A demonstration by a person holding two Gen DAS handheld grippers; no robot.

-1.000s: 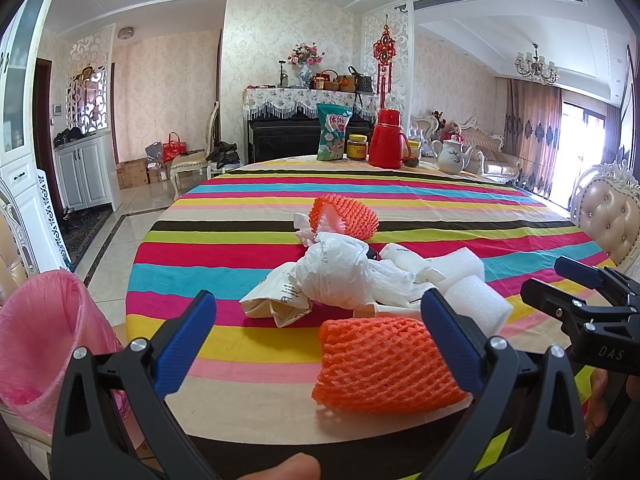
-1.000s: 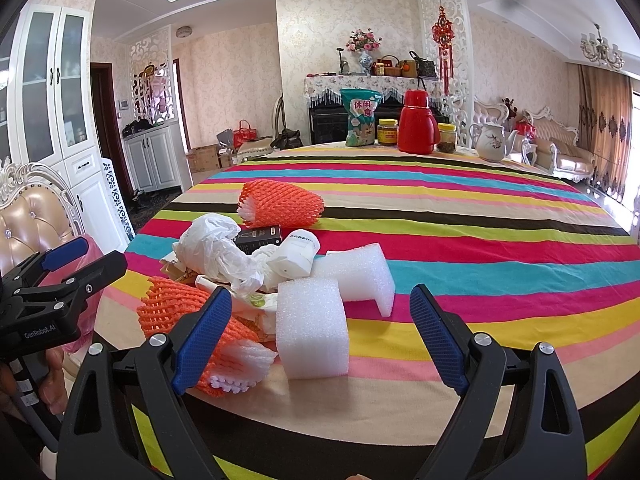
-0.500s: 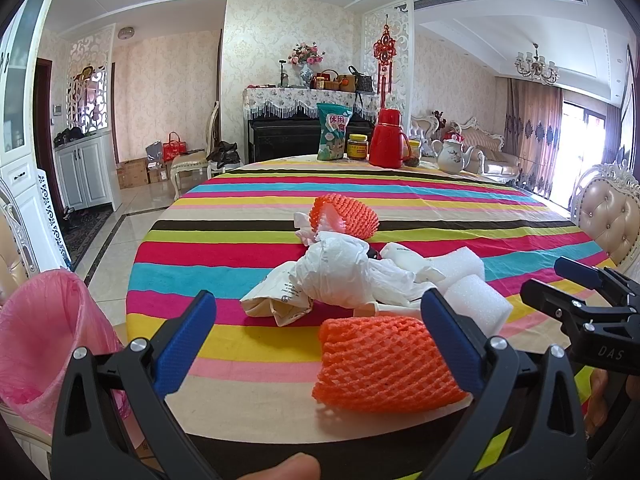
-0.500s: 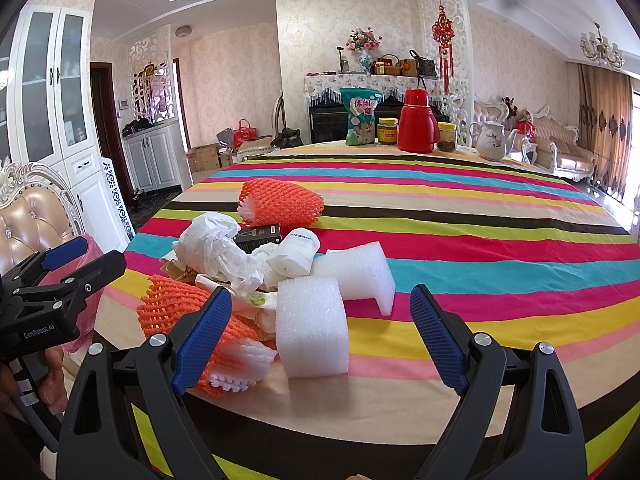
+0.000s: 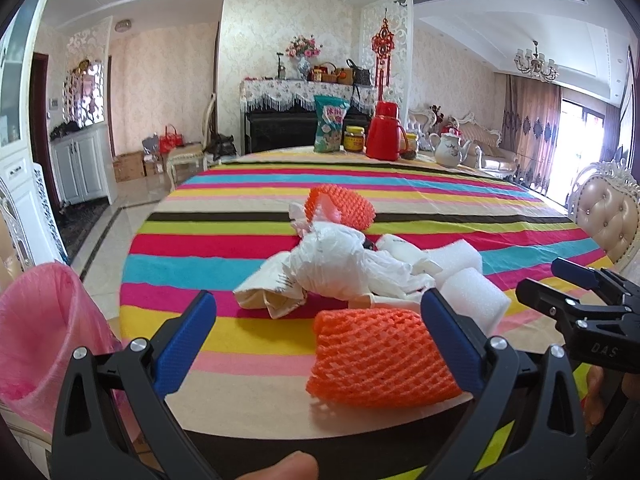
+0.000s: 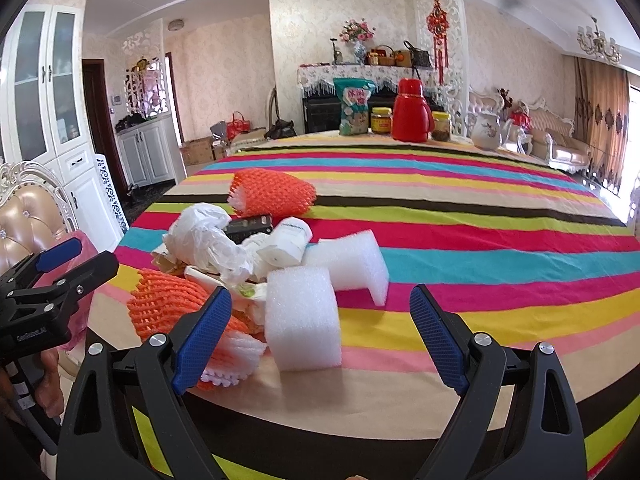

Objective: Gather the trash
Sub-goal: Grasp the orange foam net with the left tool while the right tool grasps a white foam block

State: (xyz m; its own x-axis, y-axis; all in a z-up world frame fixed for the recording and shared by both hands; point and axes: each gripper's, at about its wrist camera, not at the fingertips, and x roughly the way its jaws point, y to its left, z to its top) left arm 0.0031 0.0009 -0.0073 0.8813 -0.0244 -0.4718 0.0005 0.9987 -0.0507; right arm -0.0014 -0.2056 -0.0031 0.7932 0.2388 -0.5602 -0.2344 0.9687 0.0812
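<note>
The left hand-held gripper (image 5: 318, 320) hovers at the near edge of a round desk (image 5: 248, 216) covered in a bright striped cloth, its blue-padded jaws spread wide and holding nothing. Just beyond its right finger lies an orange foam mesh fruit sleeve (image 5: 380, 354), its long axis running left to right along the desk edge. The right hand-held gripper (image 6: 320, 330) is likewise wide open and empty, facing a white foam block (image 6: 302, 318) that stands upright between its fingers but apart from both. Behind the block, an angled white foam piece (image 6: 352, 264) lies on the cloth. To the left sits a crumpled white plastic bag (image 6: 208, 240), with a small white paper roll (image 6: 286, 240) pointing toward the far left and a dark flat box (image 6: 248, 228) touching the heap. A second orange mesh sleeve (image 6: 272, 194) lies farther back, its open end facing left. Low beside the desk, on the left, is a bin lined with a pink plastic bag (image 5: 44, 332). At the far edge of the desk stand a red thermos jug (image 5: 383, 132), a green snack bag (image 5: 329, 128) and a white teapot (image 5: 450, 150).
</note>
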